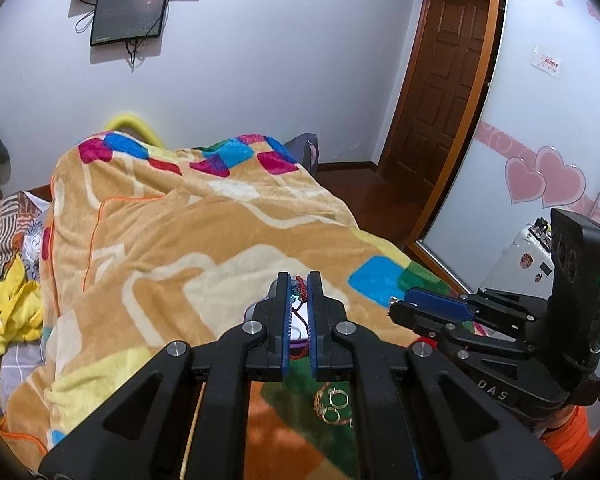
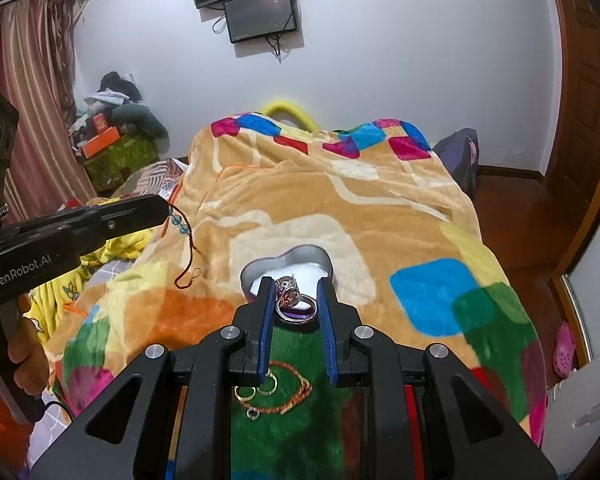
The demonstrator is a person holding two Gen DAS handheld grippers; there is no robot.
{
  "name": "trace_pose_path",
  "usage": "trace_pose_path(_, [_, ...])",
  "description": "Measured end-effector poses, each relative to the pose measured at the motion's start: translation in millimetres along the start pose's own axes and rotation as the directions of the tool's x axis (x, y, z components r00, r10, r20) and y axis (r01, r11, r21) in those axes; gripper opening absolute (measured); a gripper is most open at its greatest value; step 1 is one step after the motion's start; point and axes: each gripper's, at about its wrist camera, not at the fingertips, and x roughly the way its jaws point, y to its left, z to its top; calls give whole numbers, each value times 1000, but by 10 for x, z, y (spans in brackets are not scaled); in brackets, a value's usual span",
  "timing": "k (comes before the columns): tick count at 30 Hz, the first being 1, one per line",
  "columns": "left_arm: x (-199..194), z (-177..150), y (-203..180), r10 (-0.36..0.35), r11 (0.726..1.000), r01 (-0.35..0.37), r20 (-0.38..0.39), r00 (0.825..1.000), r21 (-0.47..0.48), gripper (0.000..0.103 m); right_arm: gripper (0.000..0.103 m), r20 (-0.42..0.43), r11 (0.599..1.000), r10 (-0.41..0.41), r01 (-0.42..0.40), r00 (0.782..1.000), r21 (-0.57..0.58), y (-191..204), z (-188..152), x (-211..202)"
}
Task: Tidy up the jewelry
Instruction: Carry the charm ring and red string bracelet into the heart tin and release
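Note:
My left gripper (image 1: 299,280) is shut on a red cord bracelet with teal beads (image 1: 300,289). In the right wrist view the same gripper (image 2: 166,210) holds the bracelet (image 2: 184,236) dangling above the blanket. My right gripper (image 2: 296,286) is shut on a silver ring (image 2: 290,294) just above a heart-shaped tin (image 2: 300,252) with a white lining. It shows at the right of the left wrist view (image 1: 396,306). Gold rings (image 2: 256,392) and a gold chain (image 2: 296,394) lie on the blanket below the grippers; they also show in the left wrist view (image 1: 334,404).
A colourful fleece blanket (image 2: 340,208) covers the bed. Yellow cloth (image 1: 8,308) lies at the left. The bed's right edge drops to a wooden floor (image 2: 532,216). A wardrobe with pink hearts (image 1: 540,176) stands at the right.

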Motion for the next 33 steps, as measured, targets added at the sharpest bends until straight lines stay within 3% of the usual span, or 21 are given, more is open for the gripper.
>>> trace_pose_path(17, [463,146,118,-6,1000,6,-16,1000,3,5,19,11,1000,17,-17,1000,1,-115,223,320])
trace_pose_path(33, [1032,-110,242,-18,1000,16,-163,987,-16,5,19,-108,999,48,-50,993,-17,-171,158,833])
